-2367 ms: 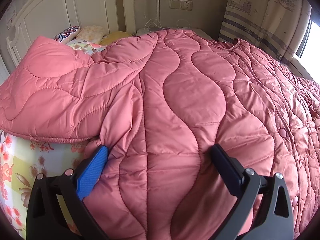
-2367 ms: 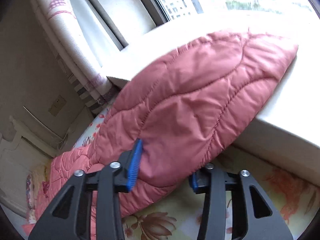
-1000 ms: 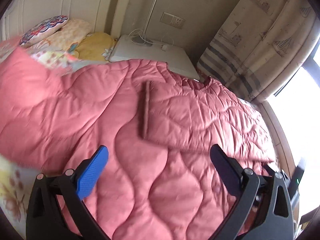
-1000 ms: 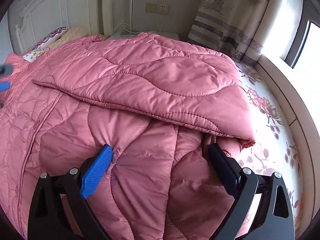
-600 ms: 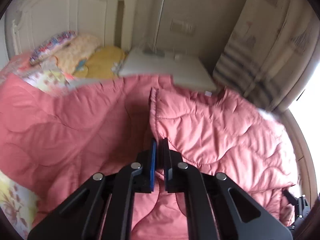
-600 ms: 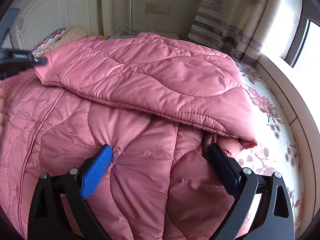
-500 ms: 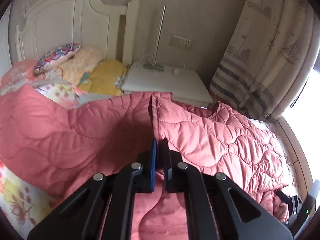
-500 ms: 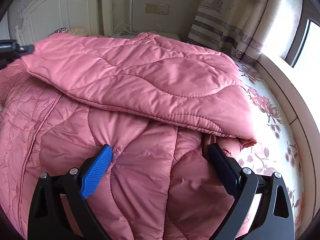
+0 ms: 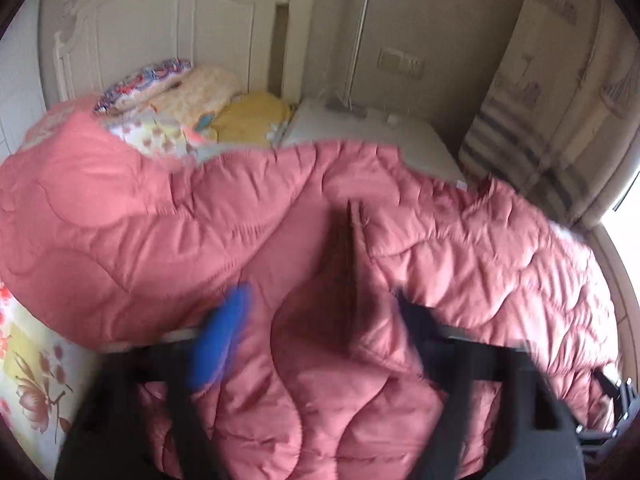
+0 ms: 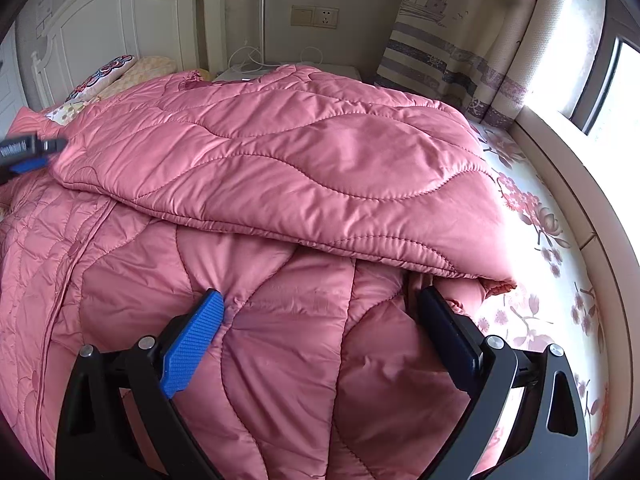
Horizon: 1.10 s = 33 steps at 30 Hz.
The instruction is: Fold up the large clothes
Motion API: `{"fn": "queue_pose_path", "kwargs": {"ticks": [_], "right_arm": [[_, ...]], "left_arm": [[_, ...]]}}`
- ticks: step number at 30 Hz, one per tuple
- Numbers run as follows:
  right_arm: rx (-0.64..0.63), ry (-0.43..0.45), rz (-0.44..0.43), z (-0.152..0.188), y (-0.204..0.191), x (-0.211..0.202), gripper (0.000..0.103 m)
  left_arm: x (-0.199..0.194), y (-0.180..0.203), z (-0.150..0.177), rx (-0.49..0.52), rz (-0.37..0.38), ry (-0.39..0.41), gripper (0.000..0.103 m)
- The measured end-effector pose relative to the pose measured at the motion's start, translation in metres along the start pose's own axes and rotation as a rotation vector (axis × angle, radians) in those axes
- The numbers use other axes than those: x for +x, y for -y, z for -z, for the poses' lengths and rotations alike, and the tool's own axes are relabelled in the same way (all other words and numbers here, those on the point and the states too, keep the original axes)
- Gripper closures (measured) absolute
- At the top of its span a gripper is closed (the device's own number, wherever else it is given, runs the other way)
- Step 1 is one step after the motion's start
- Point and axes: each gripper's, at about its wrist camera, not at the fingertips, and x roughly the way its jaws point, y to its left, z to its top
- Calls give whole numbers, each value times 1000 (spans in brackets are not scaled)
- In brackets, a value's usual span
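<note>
- Left wrist view (blurred): the left gripper has its jaws spread wide; they have just been opening. The blue pad and the dark one stand on either side of a raised fold edge of the coat, neither pressing on it, so the cloth is released.
- The pink quilted coat covers most of the bed; its sheet with flowers shows only at the bed's near left corner.
- A sleeve lies across the bed's left side, reaching toward the pillows at the head end.
- Beyond stand the white headboard, a white nightstand and a striped curtain.
- Right wrist view: the right gripper hangs low over the coat with jaws released and wide apart; its blue pad rests against the quilted cloth, which bulges between the pads without being clamped.
- A folded-over flap of the coat lies on top, running from the bed's left side to its window-side edge, where the sheet shows.
- The left gripper appears at the flap's left end, beside it.
- Headboard, wall socket and curtain stand behind.
</note>
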Motion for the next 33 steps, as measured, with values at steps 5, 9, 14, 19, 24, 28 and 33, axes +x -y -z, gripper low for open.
{"fn": "queue_pose_path", "kwargs": {"ticks": [5,9,14,19,24,28,33], "right_arm": [[-1,2,2,0,0,-1,8],[-7,20,9,1,0,-5,9],[14,147,-48,7,11,-46,9],[144,231,-5,-12,55,-69,8],[168,189,17,-40,66,-54,8],[81,183,10,-56,45,-37,9],[53,-58,33,-49,36,35,7]], "left_arm": [[28,16,-7,25,75,-89,24],[51,33,7,101,35,-133,87],[0,27,4,102,40,-20,96],[2,22,5,154,149,-88,20],[-23,23,4,108,97,95,3],[-35,43,-8,117,143,152,3],[41,79,10,289,82,-99,3]]}}
